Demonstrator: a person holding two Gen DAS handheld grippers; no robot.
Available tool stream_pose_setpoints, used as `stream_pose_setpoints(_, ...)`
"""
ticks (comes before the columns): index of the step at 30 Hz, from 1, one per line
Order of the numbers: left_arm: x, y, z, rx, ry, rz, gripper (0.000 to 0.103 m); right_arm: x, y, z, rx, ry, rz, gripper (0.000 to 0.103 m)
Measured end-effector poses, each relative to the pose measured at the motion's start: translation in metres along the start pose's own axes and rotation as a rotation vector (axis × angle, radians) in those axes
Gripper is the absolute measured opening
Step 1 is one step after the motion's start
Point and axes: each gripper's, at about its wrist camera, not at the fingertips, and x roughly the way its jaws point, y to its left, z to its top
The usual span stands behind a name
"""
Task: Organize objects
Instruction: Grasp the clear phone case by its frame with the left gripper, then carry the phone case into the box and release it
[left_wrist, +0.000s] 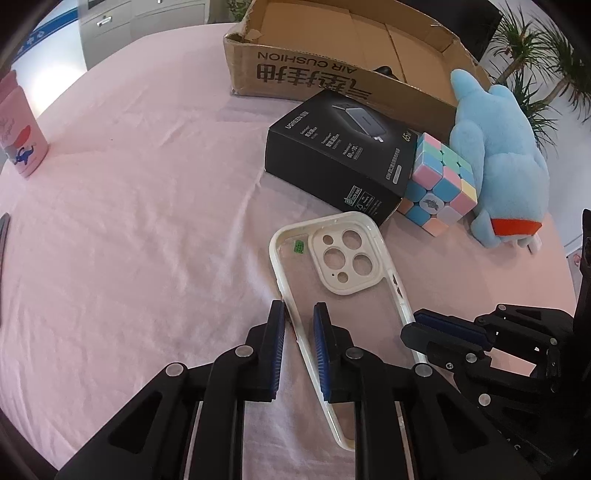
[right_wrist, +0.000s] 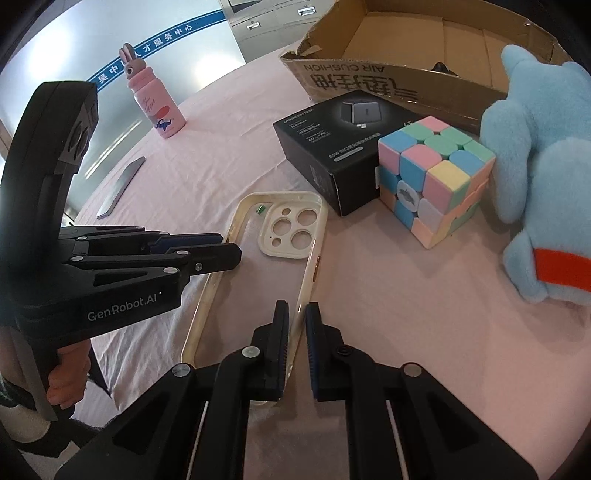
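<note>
A clear phone case with a cream rim (left_wrist: 347, 288) lies on the pink tablecloth, also in the right wrist view (right_wrist: 258, 273). My left gripper (left_wrist: 300, 314) straddles the case's left rim, jaws closed around it. My right gripper (right_wrist: 296, 314) is closed on the case's right rim; it shows in the left wrist view (left_wrist: 417, 325) at the case's right edge. The left gripper shows in the right wrist view (right_wrist: 229, 251) at the left rim. A black charger box (left_wrist: 340, 155), a pastel puzzle cube (left_wrist: 439, 184) and a blue plush toy (left_wrist: 498, 166) lie beyond.
An open cardboard box (left_wrist: 343, 77) stands at the back. A pink bottle with a rabbit cap (right_wrist: 155, 99) stands far left, with a dark phone (right_wrist: 122, 186) lying flat near it. Cabinets and plants are behind the table.
</note>
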Motion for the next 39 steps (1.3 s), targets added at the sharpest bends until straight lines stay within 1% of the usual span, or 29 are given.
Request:
stream_pose_setpoints(4, -0.013, -0.004, 0.004, -0.001, -0.027, -0.009, 0.012, -0.010, 0.000, 0.003, 0.005, -0.028, 0.002, 0.007)
stream_pose_setpoints(9, -0.036, -0.011, 0.020, 0.019, -0.094, -0.012, 0.012, -0.024, 0.005, 0.016, 0.000, -0.084, -0.002, 0.007)
stream_pose_setpoints(14, -0.052, -0.021, 0.050, 0.068, -0.161, 0.000, 0.012, -0.042, 0.003, 0.036, 0.005, -0.159, -0.014, 0.007)
stream_pose_setpoints(18, -0.066, -0.028, 0.072, 0.102, -0.218, -0.005, 0.012, -0.059, -0.001, 0.050, 0.005, -0.218, -0.026, 0.007)
stream_pose_setpoints(24, -0.086, -0.046, 0.107, 0.159, -0.298, -0.009, 0.013, -0.086, -0.010, 0.079, -0.001, -0.309, -0.068, 0.007)
stream_pose_setpoints(28, -0.096, -0.058, 0.140, 0.194, -0.342, -0.017, 0.013, -0.102, -0.022, 0.104, 0.000, -0.363, -0.094, 0.007)
stream_pose_setpoints(30, -0.100, -0.065, 0.157, 0.216, -0.362, -0.009, 0.013, -0.108, -0.029, 0.117, 0.001, -0.385, -0.107, 0.007)
stream_pose_setpoints(34, -0.107, -0.079, 0.197, 0.253, -0.406, 0.000, 0.013, -0.113, -0.044, 0.155, 0.015, -0.421, -0.136, 0.007)
stream_pose_setpoints(36, -0.106, -0.084, 0.217, 0.269, -0.414, -0.008, 0.013, -0.113, -0.054, 0.173, 0.029, -0.436, -0.160, 0.007)
stream_pose_setpoints(39, -0.099, -0.091, 0.248, 0.283, -0.415, -0.021, 0.013, -0.114, -0.072, 0.190, 0.045, -0.449, -0.191, 0.007)
